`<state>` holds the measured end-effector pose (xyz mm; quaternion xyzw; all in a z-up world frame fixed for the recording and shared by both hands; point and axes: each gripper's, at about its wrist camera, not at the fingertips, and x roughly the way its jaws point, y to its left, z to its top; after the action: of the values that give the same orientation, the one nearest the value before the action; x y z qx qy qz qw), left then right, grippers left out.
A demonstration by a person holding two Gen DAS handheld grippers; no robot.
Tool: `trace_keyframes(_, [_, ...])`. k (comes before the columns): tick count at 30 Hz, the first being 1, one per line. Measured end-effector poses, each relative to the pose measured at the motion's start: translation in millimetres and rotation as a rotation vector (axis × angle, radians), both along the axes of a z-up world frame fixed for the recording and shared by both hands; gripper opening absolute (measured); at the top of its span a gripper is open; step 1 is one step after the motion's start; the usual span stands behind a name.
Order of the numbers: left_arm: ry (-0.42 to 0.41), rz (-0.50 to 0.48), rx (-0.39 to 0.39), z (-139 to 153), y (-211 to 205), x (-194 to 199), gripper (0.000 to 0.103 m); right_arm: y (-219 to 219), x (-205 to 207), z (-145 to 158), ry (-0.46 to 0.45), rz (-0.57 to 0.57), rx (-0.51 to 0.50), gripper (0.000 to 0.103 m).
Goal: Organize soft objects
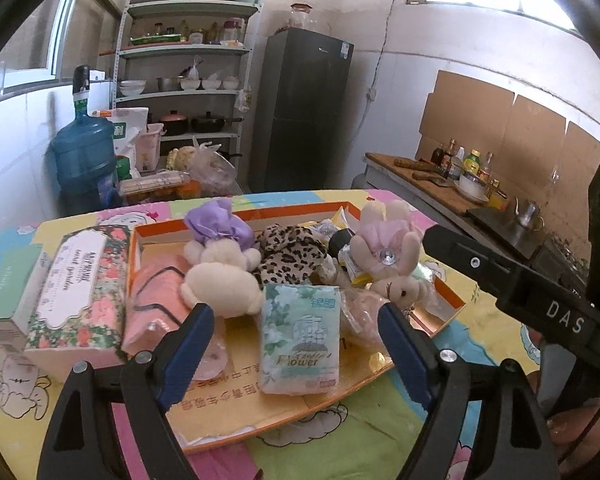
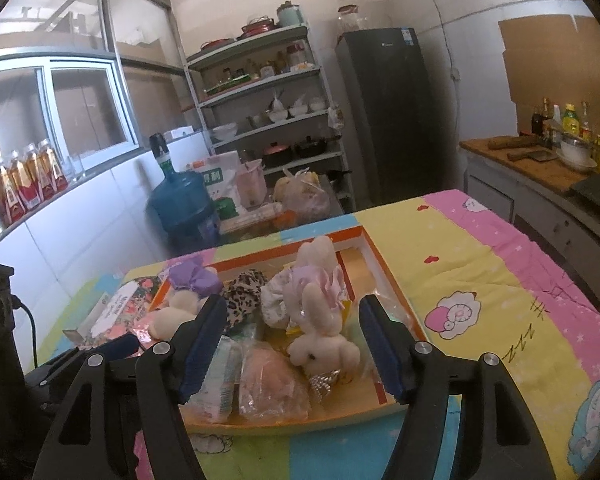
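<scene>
An orange-rimmed cardboard tray (image 1: 236,216) lies on the table, holding soft things. A green flowered tissue pack (image 1: 300,336) lies at its front, in line with my open left gripper (image 1: 296,312), whose blue pads do not touch it. Behind it are a cream plush with a purple bow (image 1: 220,256), a leopard-print cloth (image 1: 288,256), a pink-bowed bunny (image 1: 388,256) and a pink wrapped towel (image 1: 156,304). My right gripper (image 2: 292,308) hangs open over the tray (image 2: 384,272), above the bunny (image 2: 320,320) and a pink bagged item (image 2: 272,380), holding nothing.
A floral tissue box (image 1: 80,296) and a green box (image 1: 8,292) stand left of the tray. Beyond the table are a blue water jug (image 1: 84,160), a loaded shelf (image 1: 188,52), a dark fridge (image 1: 300,112) and a counter with bottles (image 1: 460,168). The right gripper's black body (image 1: 500,276) crosses the right side.
</scene>
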<state>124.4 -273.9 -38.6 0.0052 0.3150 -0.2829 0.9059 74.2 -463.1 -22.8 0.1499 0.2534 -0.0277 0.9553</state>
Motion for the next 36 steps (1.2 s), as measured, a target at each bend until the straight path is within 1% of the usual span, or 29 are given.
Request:
trace_keyframes(6, [-0.029,0.026,-0.015,12.1,17.5,-8.7,0.084,9.0,-12.0,6.9,-0.012,-0.007,-0.003,0.07])
trace_keyframes(12, [-0.061,0.051,0.005,20.5,28.7,-23.6,0.084,24.4,-23.4,14.0,-0.024,-0.009,-0.021,0.07])
trace_keyframes(15, [-0.07,0.064,0.002,23.8,37.6,-29.4,0.084,31.8,-29.4,17.0,-0.027,-0.022,-0.031,0.07])
trace_keyframes(17, [-0.078,0.075,-0.003,26.7,43.3,-34.6,0.084,36.5,-34.2,19.2,-0.027,-0.042,-0.043,0.075])
trace_keyframes(23, [-0.129,0.135,0.003,37.6,63.1,-53.0,0.084,49.2,-46.4,24.5,-0.042,-0.059,-0.059,0.077])
trace_keyframes(27, [-0.177,0.184,0.01,44.5,75.4,-68.0,0.083,65.6,-54.6,28.0,-0.05,-0.051,-0.09,0.078])
trace_keyframes(31, [-0.239,0.243,0.02,53.2,92.2,-85.9,0.084,86.1,-65.8,32.2,-0.064,-0.07,-0.153,0.078])
trace_keyframes(36, [-0.249,0.268,0.004,57.0,116.2,-101.2,0.083,111.1,-78.2,38.5,-0.086,-0.088,-0.206,0.078])
